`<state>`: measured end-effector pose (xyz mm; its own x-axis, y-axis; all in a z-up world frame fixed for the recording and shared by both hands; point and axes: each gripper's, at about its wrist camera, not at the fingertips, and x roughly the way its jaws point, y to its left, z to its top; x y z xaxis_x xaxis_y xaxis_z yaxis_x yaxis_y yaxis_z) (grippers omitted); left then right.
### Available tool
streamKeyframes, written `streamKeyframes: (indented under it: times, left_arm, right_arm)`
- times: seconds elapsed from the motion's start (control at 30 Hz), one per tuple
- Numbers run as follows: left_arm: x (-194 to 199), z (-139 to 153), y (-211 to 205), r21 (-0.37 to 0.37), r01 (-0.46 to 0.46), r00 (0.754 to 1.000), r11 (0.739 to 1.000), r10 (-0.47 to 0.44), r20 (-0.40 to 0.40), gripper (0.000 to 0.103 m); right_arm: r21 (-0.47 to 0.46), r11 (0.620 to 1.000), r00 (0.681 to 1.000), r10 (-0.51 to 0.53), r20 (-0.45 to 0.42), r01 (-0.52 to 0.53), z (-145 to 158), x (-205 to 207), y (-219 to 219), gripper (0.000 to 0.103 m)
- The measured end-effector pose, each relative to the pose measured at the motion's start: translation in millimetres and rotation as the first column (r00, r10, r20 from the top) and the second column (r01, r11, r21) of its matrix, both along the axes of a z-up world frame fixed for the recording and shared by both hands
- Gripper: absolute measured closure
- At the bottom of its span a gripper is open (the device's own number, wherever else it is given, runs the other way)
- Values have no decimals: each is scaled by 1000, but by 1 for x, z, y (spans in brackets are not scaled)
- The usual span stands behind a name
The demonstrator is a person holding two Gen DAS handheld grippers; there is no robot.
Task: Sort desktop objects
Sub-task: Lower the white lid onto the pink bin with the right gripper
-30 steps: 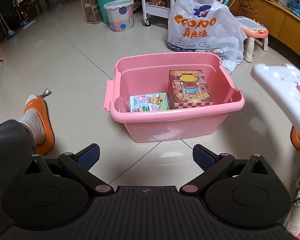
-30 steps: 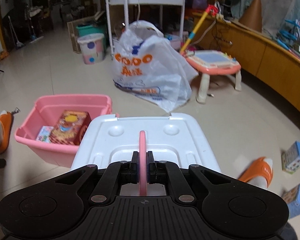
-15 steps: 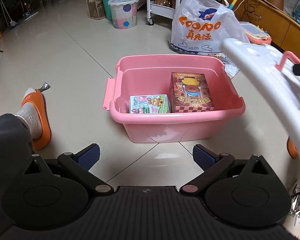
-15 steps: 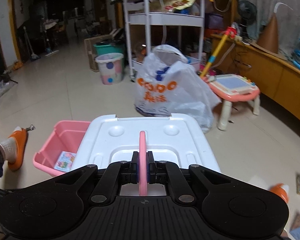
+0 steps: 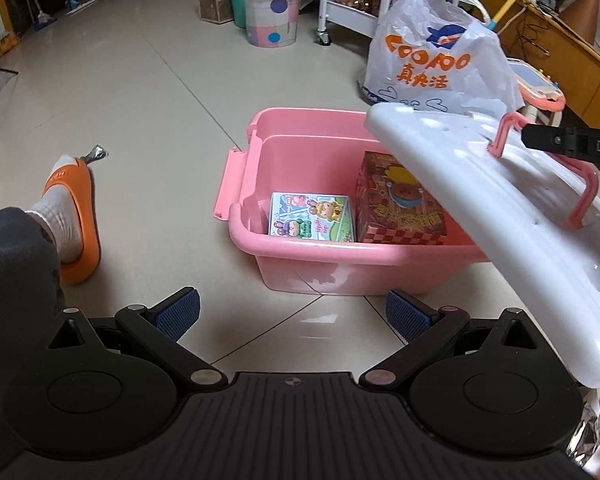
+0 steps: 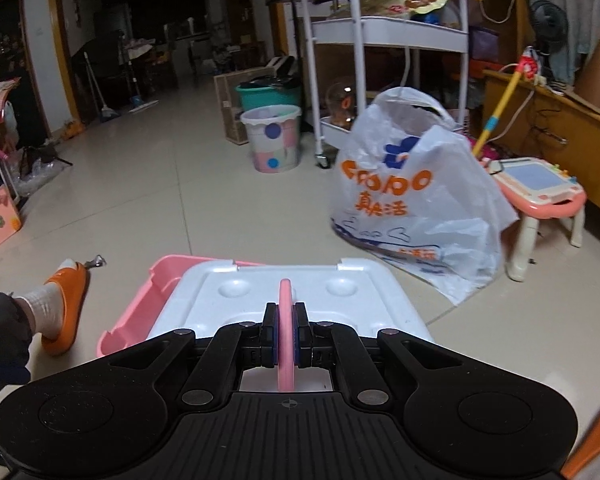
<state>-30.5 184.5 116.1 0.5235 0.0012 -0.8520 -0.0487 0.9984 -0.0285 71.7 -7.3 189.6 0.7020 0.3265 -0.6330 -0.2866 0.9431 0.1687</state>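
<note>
The right claw point(image 6: 286, 340) is pinched tight on the pink handle point(image 6: 285, 332) of a white lid point(image 6: 288, 300), its two fingers pressed against either side of the handle's thin arch. From the left wrist view that lid point(image 5: 496, 216) hangs tilted above the right part of the pink bin point(image 5: 300, 256), its far edge higher than its near edge, covering the bin's right rim while the left part stays uncovered; whether any edge of the lid touches the bin I cannot tell from these angles. The bin stands on the tiled floor point(image 5: 148, 120), and inside it lie two boxes: a flat cartoon-printed box point(image 5: 312, 222) on the bottom and, just beside it to the right, a taller red-brown box point(image 5: 400, 212) with a checkered base, partly hidden under the lid. The left claw point(image 5: 292, 314) hovers low in front of the bin with its blue-padded fingers point(image 5: 176, 312) spread wide apart, holding nothing. A foot in an orange slipper point(image 5: 74, 216) rests on the floor to the left of the bin. Behind the bin sits a white plastic bag point(image 5: 436, 52) with orange lettering, and further back a pastel polka-dot bucket point(image 5: 272, 14) near a white trolley point(image 6: 384, 36)
</note>
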Motion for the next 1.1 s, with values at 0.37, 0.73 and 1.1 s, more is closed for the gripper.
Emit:
streamKeyframes:
  times: [0.37,0.73,1.1]
  left_arm:
    - [10,-11,11,-15,-59,998,998,59,-33,2]
    - [23,-19,24,-29,-114,992,993,113,-51,2]
    - [62,-11,21,-31,-71,996,997,73,60,2]
  right_arm:
    - [81,997,999,18,27,-20,-25,27,28,98]
    - [81,984,987,157,31,-159,-60,49,58,98]
    - [104,987,993,121,-10,-119,-58,52,44,55]
